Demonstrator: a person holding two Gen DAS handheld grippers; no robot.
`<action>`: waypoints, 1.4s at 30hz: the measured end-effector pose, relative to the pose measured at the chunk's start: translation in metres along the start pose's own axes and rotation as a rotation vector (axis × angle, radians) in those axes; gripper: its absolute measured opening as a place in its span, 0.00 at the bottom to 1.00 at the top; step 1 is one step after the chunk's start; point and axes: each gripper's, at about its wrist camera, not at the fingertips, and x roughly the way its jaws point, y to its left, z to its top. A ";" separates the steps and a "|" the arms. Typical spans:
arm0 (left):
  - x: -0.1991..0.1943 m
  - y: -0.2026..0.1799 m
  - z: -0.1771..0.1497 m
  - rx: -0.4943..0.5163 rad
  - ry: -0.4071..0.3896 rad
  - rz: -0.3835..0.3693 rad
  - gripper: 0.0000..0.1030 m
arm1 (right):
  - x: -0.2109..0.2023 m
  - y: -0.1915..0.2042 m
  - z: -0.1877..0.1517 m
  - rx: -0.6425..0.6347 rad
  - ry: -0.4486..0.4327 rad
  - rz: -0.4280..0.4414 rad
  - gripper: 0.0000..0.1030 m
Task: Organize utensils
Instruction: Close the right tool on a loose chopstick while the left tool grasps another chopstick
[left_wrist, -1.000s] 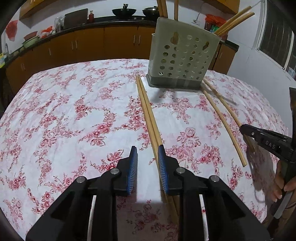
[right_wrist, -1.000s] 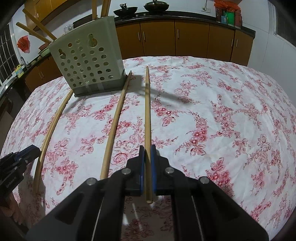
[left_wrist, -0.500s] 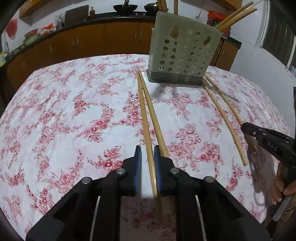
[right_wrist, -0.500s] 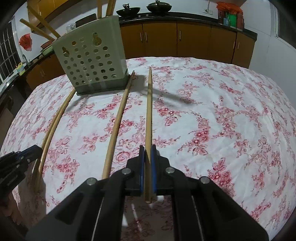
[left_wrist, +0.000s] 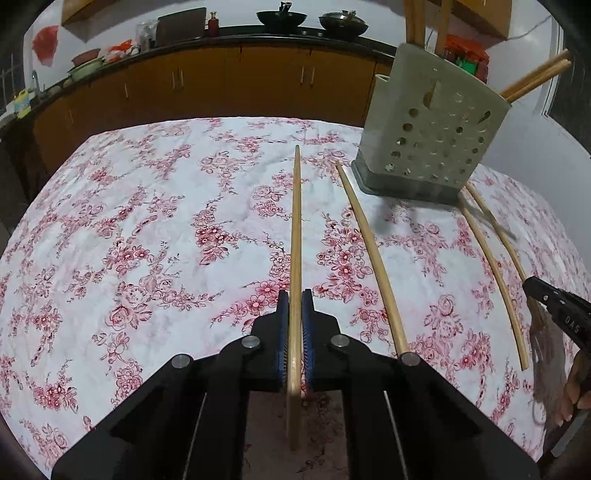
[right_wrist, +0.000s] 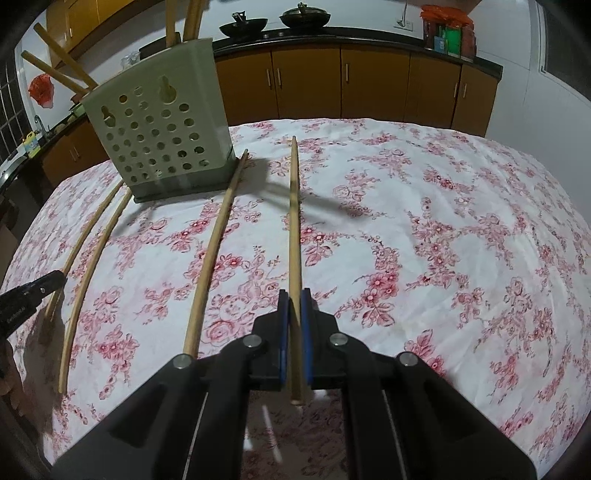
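On a floral-clothed worktop (left_wrist: 147, 229), the left tongs (left_wrist: 294, 325) are pinching one chopstick (left_wrist: 295, 236) and the right tongs (right_wrist: 294, 325) another (right_wrist: 294, 221), while three more are lying beside them, reaching toward the perforated holder (left_wrist: 432, 147) already holding several sticks.

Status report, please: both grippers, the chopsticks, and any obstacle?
Left gripper shut on one chopstick. Right gripper shut on another chopstick. Two loose chopsticks on the cloth. Path to the holder looks open.
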 end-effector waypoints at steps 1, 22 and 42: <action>0.000 0.000 0.000 0.000 0.000 0.000 0.08 | 0.000 0.000 0.000 -0.004 -0.002 -0.001 0.09; 0.000 -0.001 0.000 -0.005 0.001 -0.005 0.09 | 0.000 0.002 -0.003 -0.019 -0.011 -0.012 0.09; 0.000 -0.001 0.000 -0.006 0.002 -0.006 0.09 | 0.000 0.001 -0.003 -0.017 -0.010 -0.009 0.09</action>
